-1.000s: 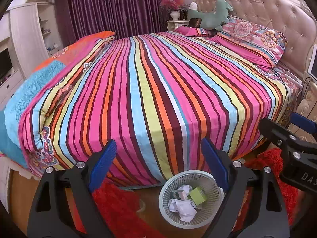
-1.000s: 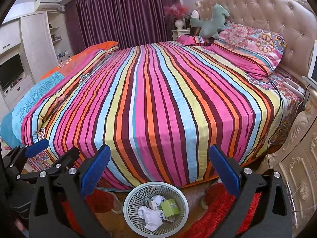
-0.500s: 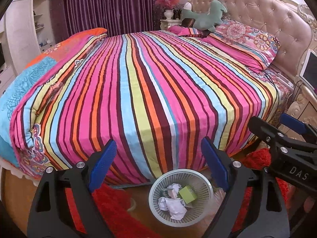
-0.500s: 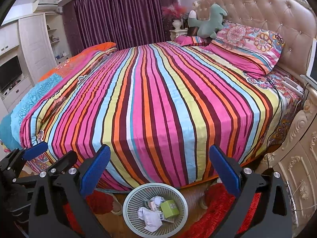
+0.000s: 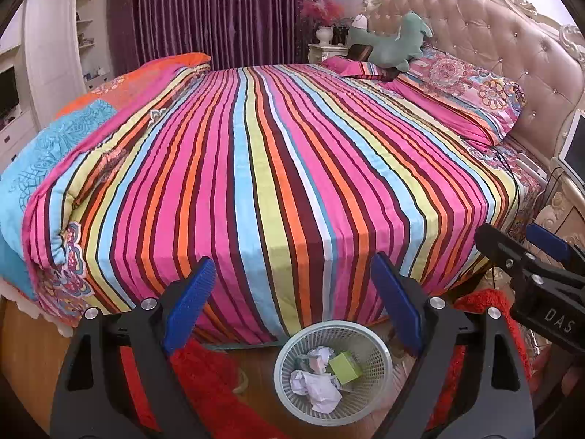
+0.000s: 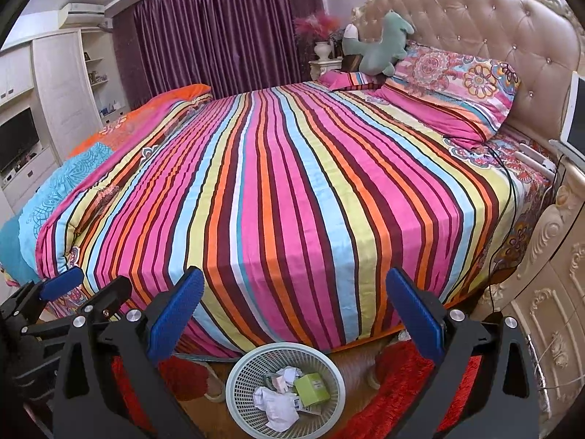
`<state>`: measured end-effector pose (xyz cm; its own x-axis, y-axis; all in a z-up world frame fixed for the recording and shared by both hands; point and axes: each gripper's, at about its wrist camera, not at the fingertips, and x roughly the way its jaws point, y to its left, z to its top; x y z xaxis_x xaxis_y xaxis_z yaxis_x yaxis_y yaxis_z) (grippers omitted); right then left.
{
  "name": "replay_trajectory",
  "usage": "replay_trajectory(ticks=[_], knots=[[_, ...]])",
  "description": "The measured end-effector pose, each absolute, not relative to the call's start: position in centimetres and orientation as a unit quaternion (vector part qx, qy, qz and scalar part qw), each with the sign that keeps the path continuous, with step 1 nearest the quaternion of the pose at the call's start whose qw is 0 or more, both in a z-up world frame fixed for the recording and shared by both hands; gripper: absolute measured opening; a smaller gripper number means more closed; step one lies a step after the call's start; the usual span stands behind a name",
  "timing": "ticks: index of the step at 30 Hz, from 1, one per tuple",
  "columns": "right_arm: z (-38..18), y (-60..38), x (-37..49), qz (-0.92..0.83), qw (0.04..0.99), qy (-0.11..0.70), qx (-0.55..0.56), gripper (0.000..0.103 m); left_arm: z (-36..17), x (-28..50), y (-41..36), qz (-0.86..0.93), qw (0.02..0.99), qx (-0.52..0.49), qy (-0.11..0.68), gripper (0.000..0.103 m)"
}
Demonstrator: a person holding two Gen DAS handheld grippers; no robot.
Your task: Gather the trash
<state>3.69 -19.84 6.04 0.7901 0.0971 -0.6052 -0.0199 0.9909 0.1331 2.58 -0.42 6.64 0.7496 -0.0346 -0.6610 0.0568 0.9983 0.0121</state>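
Observation:
A white mesh waste basket (image 5: 373,398) stands on the floor at the foot of the bed; it also shows in the right wrist view (image 6: 241,373). It holds crumpled white paper (image 5: 316,387) and a small green box (image 5: 345,367); the right wrist view shows the paper (image 6: 276,404) and the box (image 6: 312,387) too. My left gripper (image 5: 292,292) is open and empty, above the basket. My right gripper (image 6: 292,307) is open and empty, also above the basket. The right gripper shows at the right edge of the left wrist view (image 5: 530,267).
A bed with a striped cover (image 5: 278,168) fills the middle. Patterned pillows (image 6: 457,84) and a green plush toy (image 5: 395,42) lie by the padded headboard (image 5: 493,36). A red rug (image 6: 402,384) lies on the wooden floor. A carved nightstand (image 6: 548,292) stands at the right.
Both grippers stay open and empty. The left wrist view has shifted slightly, so the basket sits a little left of where it was.

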Motion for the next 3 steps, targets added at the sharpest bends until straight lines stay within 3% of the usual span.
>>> replay_trajectory(ticks=[3], knots=[[6.05,-19.87,3.69,0.031,0.944,0.323,0.06,0.095,6.71,2.46,-0.76,-0.026,0.936,0.026,0.349,0.085]])
